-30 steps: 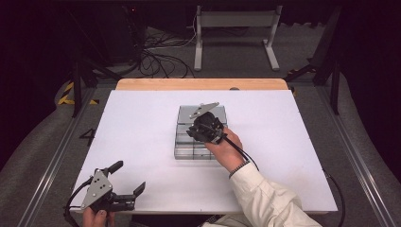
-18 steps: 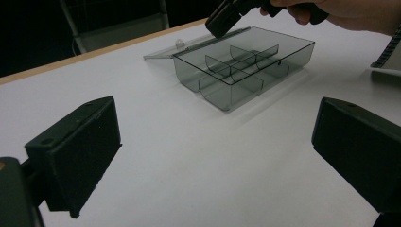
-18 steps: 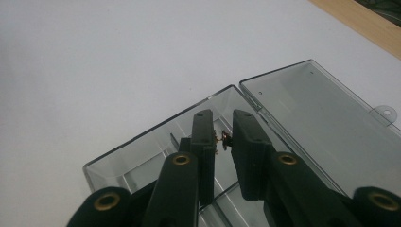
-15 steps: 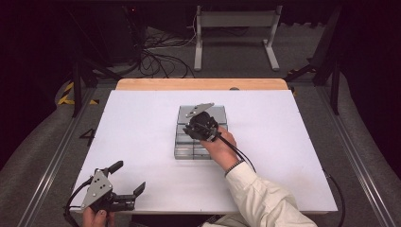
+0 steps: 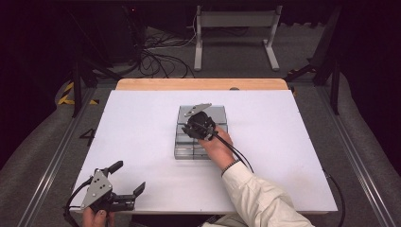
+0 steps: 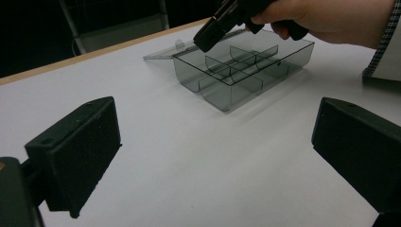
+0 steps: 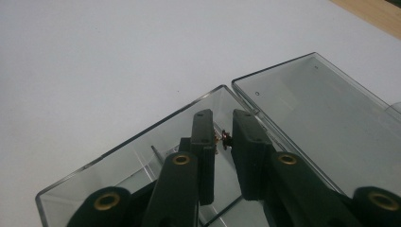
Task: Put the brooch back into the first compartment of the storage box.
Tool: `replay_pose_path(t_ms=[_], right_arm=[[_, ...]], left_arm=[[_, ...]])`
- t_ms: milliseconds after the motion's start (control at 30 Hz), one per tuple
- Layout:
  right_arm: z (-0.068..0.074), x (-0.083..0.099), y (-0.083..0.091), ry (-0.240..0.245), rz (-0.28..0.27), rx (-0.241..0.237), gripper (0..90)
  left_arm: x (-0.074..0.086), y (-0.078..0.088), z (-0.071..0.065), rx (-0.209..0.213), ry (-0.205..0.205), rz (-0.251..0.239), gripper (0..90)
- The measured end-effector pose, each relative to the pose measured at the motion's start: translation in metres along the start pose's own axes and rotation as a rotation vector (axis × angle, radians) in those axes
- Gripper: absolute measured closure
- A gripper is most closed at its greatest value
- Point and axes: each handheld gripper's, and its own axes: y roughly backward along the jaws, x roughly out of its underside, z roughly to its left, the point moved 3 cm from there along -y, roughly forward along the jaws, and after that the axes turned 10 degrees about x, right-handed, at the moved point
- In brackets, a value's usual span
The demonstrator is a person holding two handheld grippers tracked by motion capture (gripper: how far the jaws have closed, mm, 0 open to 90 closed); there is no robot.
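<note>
Right gripper (image 5: 195, 124) dips into the clear divided box (image 6: 246, 71) mid-table, jaws pinched on a tiny reddish part (image 7: 224, 137), likely to drop it in a compartment; lid (image 7: 321, 118) lies flat behind. Left gripper (image 5: 127, 182) rests near edge, jaws apart, idle

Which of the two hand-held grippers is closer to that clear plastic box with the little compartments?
The right. The right gripper reaches down into the compartment box, its jaws nearly together inside it. The left gripper sits open at the table's near edge, well apart from the box.
</note>
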Motion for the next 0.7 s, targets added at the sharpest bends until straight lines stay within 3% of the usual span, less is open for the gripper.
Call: replay_pose_path(t_ms=[700], right_arm=[[-0.001, 0.004, -0.012, -0.010, 0.049, 0.002, 79.5]], left_arm=[[0.000, 0.000, 0.000, 0.002, -0.001, 0.003, 2.7]])
